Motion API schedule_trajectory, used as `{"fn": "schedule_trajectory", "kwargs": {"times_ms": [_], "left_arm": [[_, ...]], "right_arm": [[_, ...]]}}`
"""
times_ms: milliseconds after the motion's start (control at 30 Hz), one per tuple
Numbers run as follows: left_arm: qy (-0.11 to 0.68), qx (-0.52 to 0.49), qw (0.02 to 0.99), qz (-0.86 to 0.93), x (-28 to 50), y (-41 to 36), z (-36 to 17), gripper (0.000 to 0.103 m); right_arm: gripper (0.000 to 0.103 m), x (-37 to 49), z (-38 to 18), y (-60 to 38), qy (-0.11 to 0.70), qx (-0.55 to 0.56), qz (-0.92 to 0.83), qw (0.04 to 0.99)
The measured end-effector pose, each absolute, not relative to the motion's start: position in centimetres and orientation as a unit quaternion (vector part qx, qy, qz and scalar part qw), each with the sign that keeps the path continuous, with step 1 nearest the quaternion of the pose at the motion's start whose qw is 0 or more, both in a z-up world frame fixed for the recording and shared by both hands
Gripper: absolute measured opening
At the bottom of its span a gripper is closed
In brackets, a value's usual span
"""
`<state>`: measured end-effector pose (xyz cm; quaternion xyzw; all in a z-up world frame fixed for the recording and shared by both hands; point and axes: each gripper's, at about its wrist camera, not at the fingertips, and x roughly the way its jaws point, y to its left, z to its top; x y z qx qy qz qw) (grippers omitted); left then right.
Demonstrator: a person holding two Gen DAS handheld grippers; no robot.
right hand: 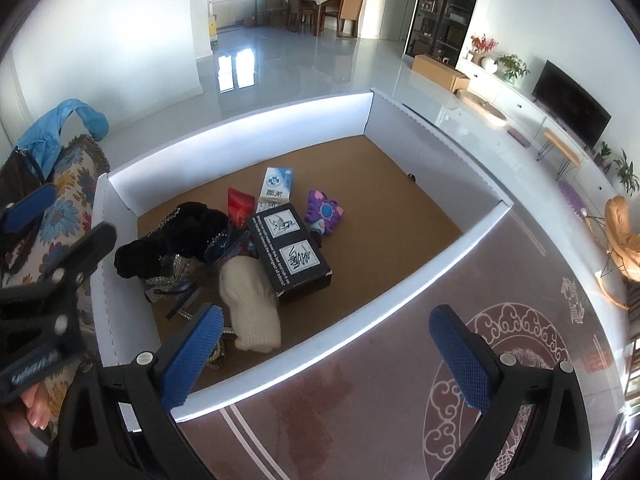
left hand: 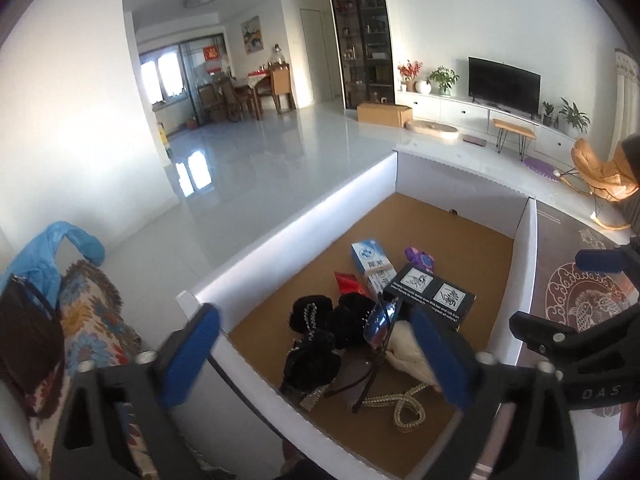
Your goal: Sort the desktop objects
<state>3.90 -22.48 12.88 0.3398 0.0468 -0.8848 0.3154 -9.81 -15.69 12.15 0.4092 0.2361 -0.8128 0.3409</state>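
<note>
My left claw (left hand: 316, 356) hangs wide and empty right over the near pile in the tray (left hand: 304, 216). The glasses (left hand: 378, 326) lie just ahead, their long axis running near to far. My right claw (right hand: 326, 354), also wide, hovers over the surface (right hand: 360, 400), farther off.

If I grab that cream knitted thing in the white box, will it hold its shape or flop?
The cream knit piece will probably flop: it lies slumped and rounded against the black box. It looks light, and its ribbed texture should grip well. It may drag the beaded strap lying beside it.
</note>
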Motion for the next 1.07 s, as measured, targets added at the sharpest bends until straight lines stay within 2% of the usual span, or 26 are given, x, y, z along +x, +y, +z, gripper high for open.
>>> {"fn": "schedule_trajectory", "kwargs": {"times_ms": [733,967,1067], "left_arm": [[0.056,0.339,0.309,-0.887,3.7,-21.8,13.5,0.103],[0.134,0.339,0.297,-0.882,4.3,-23.2,13.2,0.103],[0.143,0.335,0.301,-0.881,4.6,-23.4,13.1,0.103]], "right_arm": [[0.103,-11.1,10.9,-16.1,0.232,0.425,-0.808,0.335],[0.103,-10.8,10.6,-16.2,0.239,0.422,-0.808,0.334],[0.103,-10.9,10.6,-16.3,0.235,0.423,-0.808,0.335]]}}
